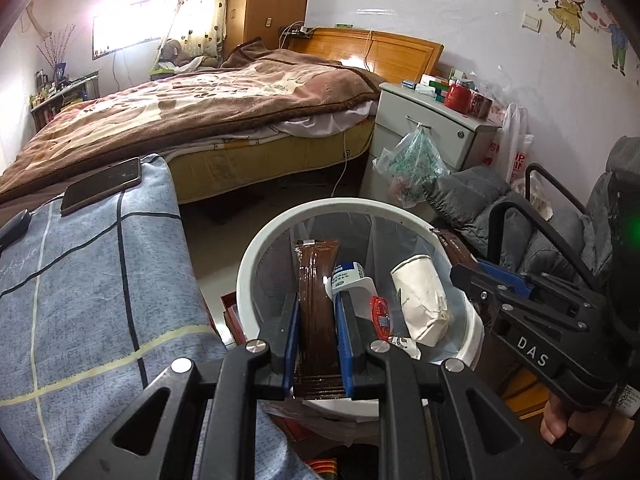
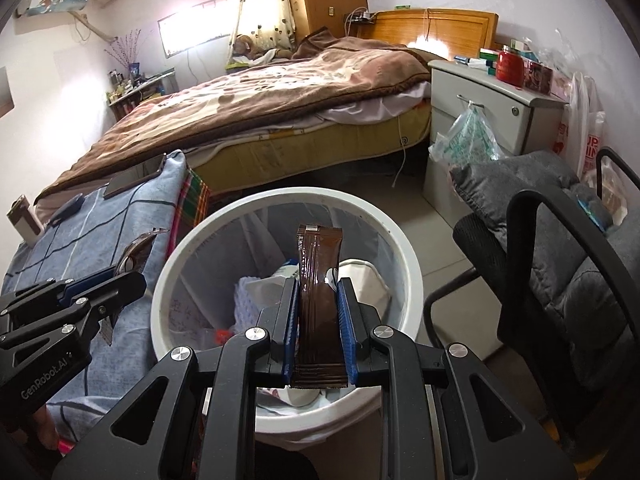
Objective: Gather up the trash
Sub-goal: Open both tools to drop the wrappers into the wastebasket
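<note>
The left black plastic two-finger gripper (image 1: 318, 312) has blue ribbed pads (image 1: 343, 344), angular linkage arms with triangular cut-outs and round silver screw heads. The right black plastic two-finger gripper (image 2: 318, 300) is built alike; its side reads "DAS", the left's "GenRobot.AI".

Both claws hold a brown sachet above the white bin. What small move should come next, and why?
Probably open both claws so the sachets drop. The left claw is shut on a brown sachet, the right claw on another brown sachet, and both hang over the open mouth of the white bin, which already holds a crumpled paper cup.
</note>
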The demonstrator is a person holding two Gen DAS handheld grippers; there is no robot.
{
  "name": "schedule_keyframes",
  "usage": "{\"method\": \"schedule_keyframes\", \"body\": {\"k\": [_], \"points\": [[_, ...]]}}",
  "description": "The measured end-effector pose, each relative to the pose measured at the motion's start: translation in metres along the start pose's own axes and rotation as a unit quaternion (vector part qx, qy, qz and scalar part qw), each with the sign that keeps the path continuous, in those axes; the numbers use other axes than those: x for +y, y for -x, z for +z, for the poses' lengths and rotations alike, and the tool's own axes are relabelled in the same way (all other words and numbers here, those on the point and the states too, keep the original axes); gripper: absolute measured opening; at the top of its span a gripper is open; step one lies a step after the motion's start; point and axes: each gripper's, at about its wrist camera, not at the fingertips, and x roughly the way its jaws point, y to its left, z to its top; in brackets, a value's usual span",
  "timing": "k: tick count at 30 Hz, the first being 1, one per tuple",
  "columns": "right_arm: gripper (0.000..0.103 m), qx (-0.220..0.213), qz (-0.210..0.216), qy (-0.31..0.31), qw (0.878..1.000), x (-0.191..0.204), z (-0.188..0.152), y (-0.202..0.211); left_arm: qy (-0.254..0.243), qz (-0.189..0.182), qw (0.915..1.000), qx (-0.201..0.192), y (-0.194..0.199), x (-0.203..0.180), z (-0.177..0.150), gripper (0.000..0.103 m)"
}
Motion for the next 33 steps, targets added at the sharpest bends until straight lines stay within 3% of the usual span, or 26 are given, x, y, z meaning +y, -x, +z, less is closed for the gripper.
{"method": "schedule_keyframes", "body": {"k": [2,5,10,13,22,33], "points": [[0.022,0.000,0.000,0.002,1.000,-0.001,0.000,-0.001,0.005,0.006,1.0000,-0.003,0.000,0.000,0.000,0.020],[0.023,-0.001,-0.004,0.004,1.000,-0.003,0.000,-0.001,0.011,0.012,0.9999,0.002,-0.002,0.004,0.000,0.034],[0.044,-0.004,-0.008,0.001,1.000,-0.003,-0.001,0.001,0.011,0.018,0.9998,-0.006,0.002,0.005,0.000,0.045],[0.044,-0.007,-0.006,-0.002,1.000,-0.003,-0.001,0.003,0.012,0.019,0.9997,-0.012,0.006,0.006,-0.001,0.051],[0.044,-0.032,-0.010,0.000,0.999,0.007,-0.007,0.021,0.003,0.036,0.9984,-0.043,0.031,0.008,-0.009,0.060],[0.044,-0.075,-0.019,0.006,0.997,0.024,-0.024,0.054,0.004,0.075,0.9939,-0.081,0.066,0.012,-0.033,0.062]]}}
